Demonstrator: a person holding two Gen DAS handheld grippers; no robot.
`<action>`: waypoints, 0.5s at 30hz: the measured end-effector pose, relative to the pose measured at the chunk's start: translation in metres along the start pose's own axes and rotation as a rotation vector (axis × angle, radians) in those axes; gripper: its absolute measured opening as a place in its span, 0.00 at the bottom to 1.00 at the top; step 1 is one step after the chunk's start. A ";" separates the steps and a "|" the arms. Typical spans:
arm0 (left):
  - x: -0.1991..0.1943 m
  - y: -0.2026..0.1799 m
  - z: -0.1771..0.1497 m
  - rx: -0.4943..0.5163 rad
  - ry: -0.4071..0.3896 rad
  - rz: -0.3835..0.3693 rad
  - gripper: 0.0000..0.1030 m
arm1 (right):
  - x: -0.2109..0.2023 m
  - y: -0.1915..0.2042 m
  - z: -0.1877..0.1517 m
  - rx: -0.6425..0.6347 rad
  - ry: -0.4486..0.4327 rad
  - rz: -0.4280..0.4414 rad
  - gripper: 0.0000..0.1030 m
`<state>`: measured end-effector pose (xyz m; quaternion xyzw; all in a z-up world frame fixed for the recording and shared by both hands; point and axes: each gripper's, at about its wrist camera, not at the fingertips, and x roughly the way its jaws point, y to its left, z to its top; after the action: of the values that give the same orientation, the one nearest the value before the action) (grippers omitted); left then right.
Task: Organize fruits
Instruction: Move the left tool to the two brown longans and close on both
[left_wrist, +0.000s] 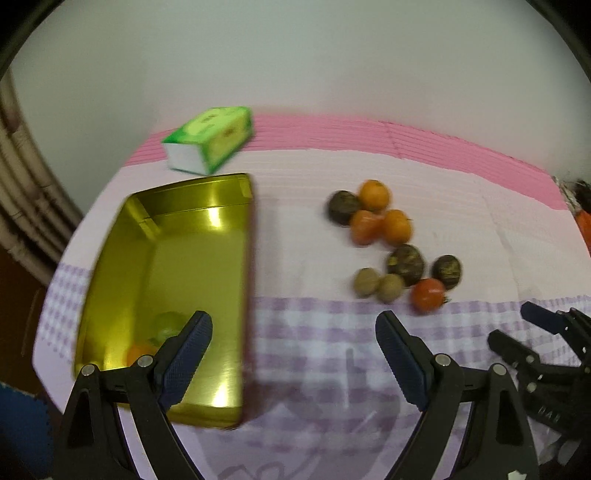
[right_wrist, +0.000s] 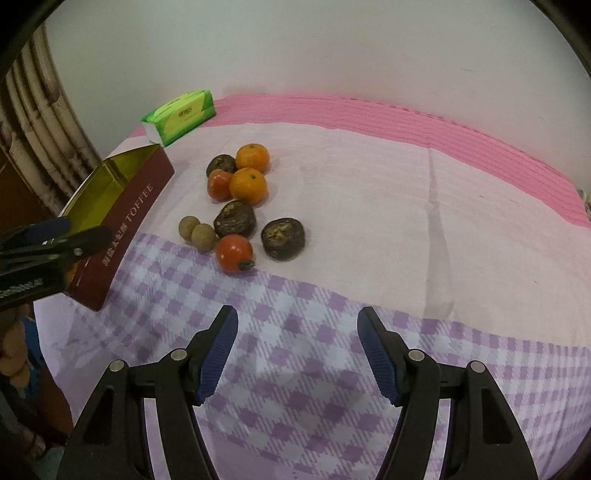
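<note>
A gold-lined maroon toffee tin (left_wrist: 192, 266) (right_wrist: 122, 206) lies open on the left of the table. A green fruit (left_wrist: 168, 326) and an orange one (left_wrist: 140, 352) lie in its near corner, partly hidden by a finger. A pile of fruit lies on the cloth: oranges (right_wrist: 248, 185), red tomatoes (right_wrist: 234, 253), dark brown fruits (right_wrist: 283, 239) and two small tan ones (right_wrist: 202, 237); it also shows in the left wrist view (left_wrist: 397, 243). My left gripper (left_wrist: 293, 336) is open and empty over the tin's right edge. My right gripper (right_wrist: 297, 326) is open and empty, in front of the pile.
A green tissue pack (left_wrist: 210, 138) (right_wrist: 179, 116) sits at the back left by the white wall. The cloth (right_wrist: 369, 295) is pink at the back, purple checked in front. The right gripper shows at the left view's right edge (left_wrist: 535, 339); the left gripper shows at the right view's left edge (right_wrist: 55, 236).
</note>
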<state>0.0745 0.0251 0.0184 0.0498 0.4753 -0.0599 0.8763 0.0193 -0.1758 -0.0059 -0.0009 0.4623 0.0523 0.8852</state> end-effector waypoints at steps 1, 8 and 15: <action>0.004 -0.006 0.002 0.007 0.004 -0.007 0.85 | 0.000 -0.003 -0.001 0.005 0.002 0.001 0.66; 0.030 -0.033 0.011 0.051 0.026 -0.023 0.83 | 0.008 -0.016 -0.002 0.036 0.023 0.010 0.66; 0.053 -0.052 0.014 0.091 0.065 -0.058 0.80 | 0.013 -0.022 -0.002 0.052 0.033 0.021 0.66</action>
<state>0.1070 -0.0313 -0.0203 0.0780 0.5017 -0.1052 0.8550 0.0273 -0.1961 -0.0191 0.0264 0.4779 0.0495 0.8766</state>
